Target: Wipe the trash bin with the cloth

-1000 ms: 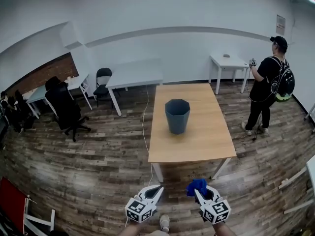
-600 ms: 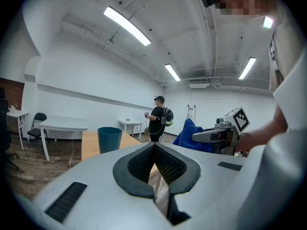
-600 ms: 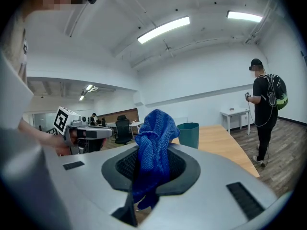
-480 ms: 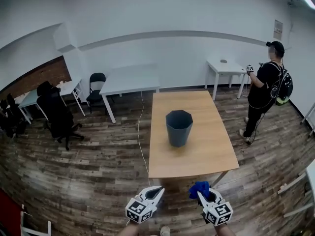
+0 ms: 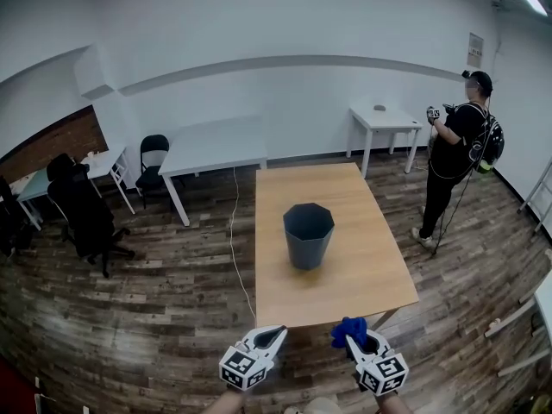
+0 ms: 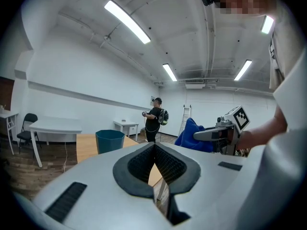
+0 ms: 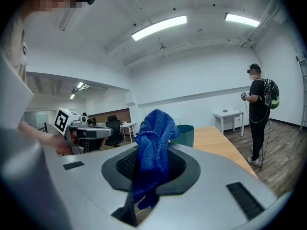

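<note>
Right gripper was clamped on the blue cloth, and the left gripper was clenched on nothing. The teal trash bin sat upright mid wooden table, well ahead of both.

Three cameras, all facing the wooden table from beyond its near end.

The head view looks from high up, forward and steeply down: the left gripper and right gripper sit at its bottom edge, the table and trash bin farther off in mid-frame. The left gripper view and the right gripper view sit low, close behind their own jaws, aimed nearly level; the blue cloth masks the middle of the right one. All three share the bin, the tabletop and the standing person with a backpack. Each gripper view also catches the other gripper.
</note>
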### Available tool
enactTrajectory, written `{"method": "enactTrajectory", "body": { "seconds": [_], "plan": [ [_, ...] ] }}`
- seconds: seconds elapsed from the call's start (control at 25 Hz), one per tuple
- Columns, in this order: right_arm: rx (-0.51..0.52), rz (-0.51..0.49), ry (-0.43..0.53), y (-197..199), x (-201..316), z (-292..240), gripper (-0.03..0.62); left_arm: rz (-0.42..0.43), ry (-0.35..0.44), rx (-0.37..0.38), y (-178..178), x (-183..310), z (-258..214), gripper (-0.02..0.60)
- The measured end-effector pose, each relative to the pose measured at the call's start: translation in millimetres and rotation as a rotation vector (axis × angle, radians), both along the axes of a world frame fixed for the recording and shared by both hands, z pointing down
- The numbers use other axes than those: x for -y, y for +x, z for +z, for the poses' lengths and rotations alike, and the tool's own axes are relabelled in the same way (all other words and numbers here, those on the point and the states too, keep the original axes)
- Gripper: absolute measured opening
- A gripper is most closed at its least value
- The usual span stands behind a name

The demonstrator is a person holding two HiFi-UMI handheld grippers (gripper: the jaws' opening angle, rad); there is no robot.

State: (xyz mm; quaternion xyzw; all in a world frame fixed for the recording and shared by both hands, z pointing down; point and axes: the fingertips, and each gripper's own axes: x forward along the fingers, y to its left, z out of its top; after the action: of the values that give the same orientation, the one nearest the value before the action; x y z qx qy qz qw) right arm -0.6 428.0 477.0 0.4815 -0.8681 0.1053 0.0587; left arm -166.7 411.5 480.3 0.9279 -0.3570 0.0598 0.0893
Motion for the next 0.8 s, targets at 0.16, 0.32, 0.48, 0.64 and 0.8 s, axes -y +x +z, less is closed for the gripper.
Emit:
{"method": "enactTrajectory", "body": {
  "seconds": [0.16,0.32,0.48,0.64,0.8],
  "plan": [
    [0.009,0.013,-0.004,-3,23,3,0.081,0.006,-0.006,0.002,-2,22,3,0.012],
    [0.017,0.002,-0.017,-8,45,8,0.081,0.009,-0.018,0.013,-4,41,9,0.012],
    [0.028,-0.015,-0.026,-15,84,16,0.081,0.001,-0.022,0.024,-12,73,14,0.012],
    [0.038,-0.023,-0.041,-15,133,26,0.081,-0.011,-0.04,0.038,-15,118,26,0.012],
    [0.049,-0.029,-0.063,-11,175,30,0.081,0.001,-0.047,0.06,-5,154,29,0.012]
  ]
}}
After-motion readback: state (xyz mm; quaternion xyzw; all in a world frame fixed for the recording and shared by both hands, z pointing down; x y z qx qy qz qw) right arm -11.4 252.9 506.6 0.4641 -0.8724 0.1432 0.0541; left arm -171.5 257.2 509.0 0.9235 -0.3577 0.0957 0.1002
